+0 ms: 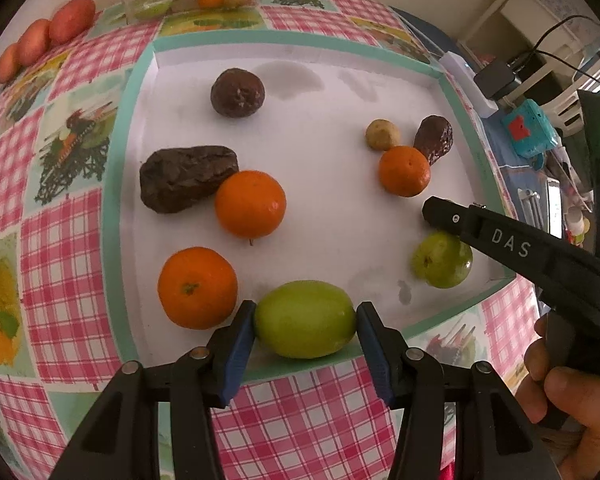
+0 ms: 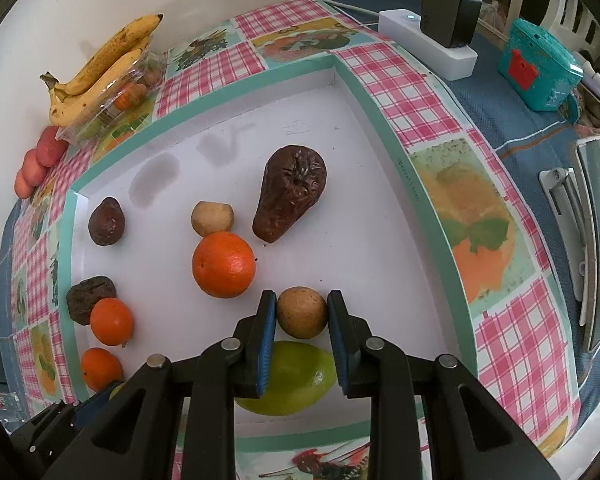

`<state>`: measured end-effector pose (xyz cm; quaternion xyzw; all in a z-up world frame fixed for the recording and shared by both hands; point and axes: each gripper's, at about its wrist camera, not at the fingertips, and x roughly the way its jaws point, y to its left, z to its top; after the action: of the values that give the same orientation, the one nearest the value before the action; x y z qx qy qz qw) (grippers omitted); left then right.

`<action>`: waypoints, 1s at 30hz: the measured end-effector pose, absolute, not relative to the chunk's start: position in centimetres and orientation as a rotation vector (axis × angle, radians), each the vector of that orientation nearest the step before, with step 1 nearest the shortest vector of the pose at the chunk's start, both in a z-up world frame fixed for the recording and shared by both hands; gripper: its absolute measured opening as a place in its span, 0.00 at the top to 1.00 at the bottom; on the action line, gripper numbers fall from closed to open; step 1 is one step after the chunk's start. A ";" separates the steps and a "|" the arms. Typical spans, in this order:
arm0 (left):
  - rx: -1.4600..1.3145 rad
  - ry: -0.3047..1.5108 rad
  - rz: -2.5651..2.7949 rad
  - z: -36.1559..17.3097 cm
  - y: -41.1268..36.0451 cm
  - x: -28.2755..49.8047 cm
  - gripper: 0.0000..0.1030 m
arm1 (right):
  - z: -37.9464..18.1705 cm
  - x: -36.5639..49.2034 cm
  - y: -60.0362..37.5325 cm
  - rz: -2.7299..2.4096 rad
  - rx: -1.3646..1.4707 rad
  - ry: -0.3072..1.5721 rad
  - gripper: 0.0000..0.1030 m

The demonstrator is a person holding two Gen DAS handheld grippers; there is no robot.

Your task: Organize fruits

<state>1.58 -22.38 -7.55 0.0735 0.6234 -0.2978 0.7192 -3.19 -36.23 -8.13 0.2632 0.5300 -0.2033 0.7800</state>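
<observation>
A white tray (image 1: 340, 92) with a teal rim holds the loose fruit. My left gripper (image 1: 305, 316) is shut on an oval green fruit (image 1: 305, 320) at the tray's near edge, with a blue pad on each side of it. Three oranges (image 1: 250, 204) and several dark shrivelled fruits (image 1: 186, 178) lie beyond it. My right gripper (image 2: 302, 310) is shut on a small round brown fruit (image 2: 302, 314), just above a second green fruit (image 2: 296, 380). In the left wrist view the right gripper (image 1: 436, 214) hangs over that second green fruit (image 1: 442, 260). An orange (image 2: 224, 264) lies just beyond the right gripper's fingers.
Bananas (image 2: 100, 64) rest on a clear plastic box (image 1: 196, 0) of fruit at the table's far side, beside a row of reddish fruits (image 1: 44, 38). A white power strip (image 2: 432, 44) with a black charger and a teal box (image 2: 538, 68) sit right of the tray. A hand (image 1: 572, 392) grips the right gripper's handle.
</observation>
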 end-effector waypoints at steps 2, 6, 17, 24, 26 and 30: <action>0.166 1.376 -0.658 -7.5 -22.4 1.5 0.47 | -8.2 -3.2 -36.2 -0.441 0.562 1.149 0.74; 0.148 1.382 -0.658 -7.2 -22.1 1.6 0.44 | -8.3 -3.0 -36.2 -0.442 0.554 1.154 0.73; 0.082 1.300 -0.621 -3.8 -18.8 2.7 0.23 | -7.2 -2.9 -36.1 -0.452 0.508 1.130 0.37; 0.119 1.196 -0.436 -3.0 -14.7 5.2 0.02 | -5.9 -2.4 -34.8 -0.429 0.428 1.108 0.21; 0.115 1.179 -0.378 -3.2 -13.2 6.1 0.00 | -5.9 -2.2 -34.5 -0.420 0.426 1.107 0.20; 0.125 1.142 -0.275 -3.9 -10.9 7.5 0.00 | -5.5 -1.8 -33.4 -0.415 0.403 1.105 0.20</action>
<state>7.52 -10.88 -3.89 0.0590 0.5383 -0.1296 0.8307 -1.78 -33.40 -5.49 0.1887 0.5173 -0.1941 0.8119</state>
